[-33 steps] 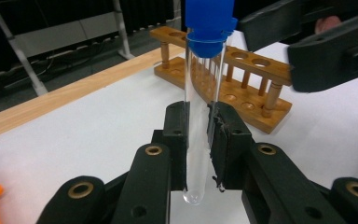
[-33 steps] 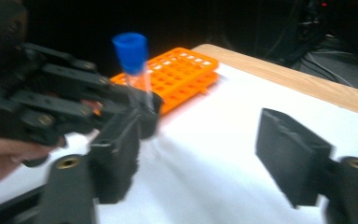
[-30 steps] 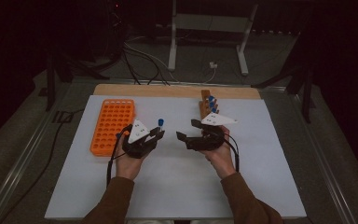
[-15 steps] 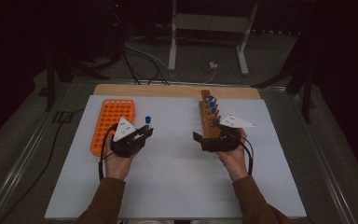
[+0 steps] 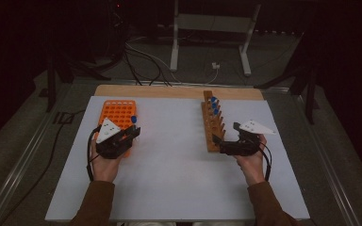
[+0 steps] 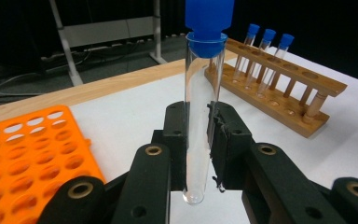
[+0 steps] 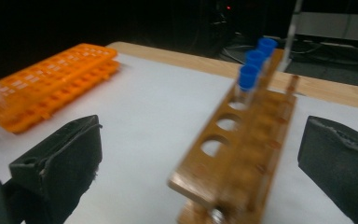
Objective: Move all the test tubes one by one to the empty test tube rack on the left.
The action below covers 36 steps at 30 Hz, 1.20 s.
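Observation:
My left gripper [image 5: 130,133] [image 6: 198,128] is shut on a clear test tube [image 6: 200,70] with a blue cap [image 5: 133,119], held upright at the near right corner of the orange tube rack [image 5: 118,110] [image 6: 23,154]. A wooden tube rack [image 5: 212,122] [image 7: 242,154] stands to the right with three blue-capped tubes [image 5: 214,102] [image 7: 256,58] at its far end. My right gripper [image 5: 225,133] [image 7: 205,158] is at the wooden rack's near end. Its jaws have just been opening and now stand wide, gripping nothing.
Both racks stand on a white mat [image 5: 169,179] over a wooden board [image 5: 169,91]. Beyond the table's far edge lie cables [image 5: 141,61] and a metal stand [image 5: 212,42]. The person's forearms come in from the bottom.
The two hands, close together mid-table a second ago, have parted. The left went left with the tube to the orange rack. The right went right to the wooden rack, its jaws wider.

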### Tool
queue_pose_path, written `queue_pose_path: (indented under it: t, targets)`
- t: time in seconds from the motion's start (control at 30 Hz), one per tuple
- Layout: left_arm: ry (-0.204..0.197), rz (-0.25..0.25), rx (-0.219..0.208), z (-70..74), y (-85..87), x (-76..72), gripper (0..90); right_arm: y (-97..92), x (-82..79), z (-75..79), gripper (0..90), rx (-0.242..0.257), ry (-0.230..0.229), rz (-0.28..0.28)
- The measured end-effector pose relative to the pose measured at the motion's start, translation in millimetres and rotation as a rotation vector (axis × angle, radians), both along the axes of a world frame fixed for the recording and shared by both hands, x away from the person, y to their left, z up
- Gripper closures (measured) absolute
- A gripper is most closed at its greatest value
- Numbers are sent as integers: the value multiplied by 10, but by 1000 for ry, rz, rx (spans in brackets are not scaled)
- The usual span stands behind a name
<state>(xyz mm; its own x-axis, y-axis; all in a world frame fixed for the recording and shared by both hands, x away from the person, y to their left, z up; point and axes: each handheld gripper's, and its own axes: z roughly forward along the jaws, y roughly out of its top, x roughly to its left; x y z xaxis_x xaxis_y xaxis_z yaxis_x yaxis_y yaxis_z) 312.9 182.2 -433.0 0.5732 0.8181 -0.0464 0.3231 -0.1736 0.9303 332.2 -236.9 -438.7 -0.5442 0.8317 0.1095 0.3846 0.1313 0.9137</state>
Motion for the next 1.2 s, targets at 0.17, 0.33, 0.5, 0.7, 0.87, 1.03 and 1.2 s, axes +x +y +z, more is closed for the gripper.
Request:
queue_pose_path:
  t: [0.17,0.33,0.5,0.7,0.87,1.03,1.2]
  targets:
    - [-7,20,-5,7,120,-37,781,-156,-60,-41,0,-10,-3,-29]
    - [-6,35,-32,12,258,-75,781,-270,-147,-76,0,-14,-9,-51]
    - [-12,49,-32,20,366,-115,781,-344,-215,-101,0,-28,-15,-64]
    - [-12,65,-62,4,497,-158,781,-398,-250,-118,0,-29,-10,-72]
    - [-16,87,-65,-19,595,-191,781,-472,-309,-126,0,-41,-12,-80]
    - [2,115,-43,-126,634,-160,781,-557,-363,-149,0,-36,-12,-93]
    - [28,127,-10,-269,627,-108,780,-584,-377,-148,0,-31,-13,-96]
